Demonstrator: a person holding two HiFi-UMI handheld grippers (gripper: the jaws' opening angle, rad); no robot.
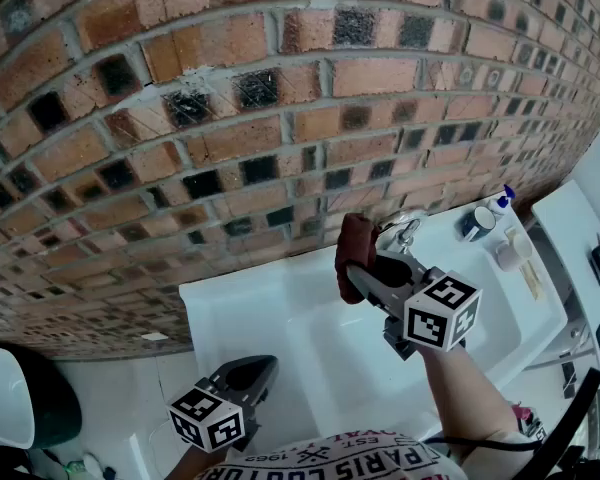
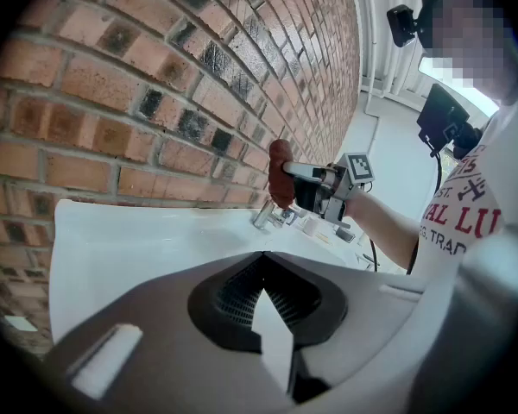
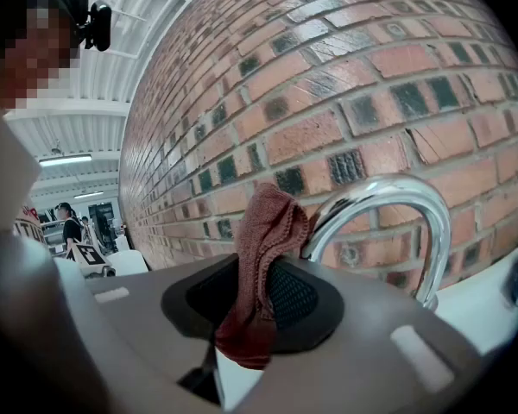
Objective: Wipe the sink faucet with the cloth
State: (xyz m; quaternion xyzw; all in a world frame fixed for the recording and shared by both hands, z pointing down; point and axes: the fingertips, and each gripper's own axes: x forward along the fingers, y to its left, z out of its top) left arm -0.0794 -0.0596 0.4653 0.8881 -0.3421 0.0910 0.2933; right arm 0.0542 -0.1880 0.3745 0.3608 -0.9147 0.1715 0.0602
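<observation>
A dark red cloth [image 1: 353, 251] is pinched in my right gripper [image 1: 352, 270], which is shut on it and held above the white sink [image 1: 250, 308]. The cloth stands just left of the chrome faucet [image 1: 404, 231], close to its arched spout. In the right gripper view the cloth [image 3: 272, 227] rises from the right gripper [image 3: 257, 304], with the faucet's curved spout [image 3: 388, 198] right behind it; I cannot tell whether they touch. My left gripper [image 1: 258, 368] hangs low at the sink's front edge, shut and empty. From the left gripper [image 2: 263, 293] I see the cloth [image 2: 280, 172] and faucet [image 2: 266, 215] farther off.
A brick wall [image 1: 230, 118] rises directly behind the sink. On the sink's right ledge stand a dark blue mug [image 1: 476, 224], a spray bottle [image 1: 505, 199] and a small white cup [image 1: 508, 254]. A white counter [image 1: 570, 223] lies to the right.
</observation>
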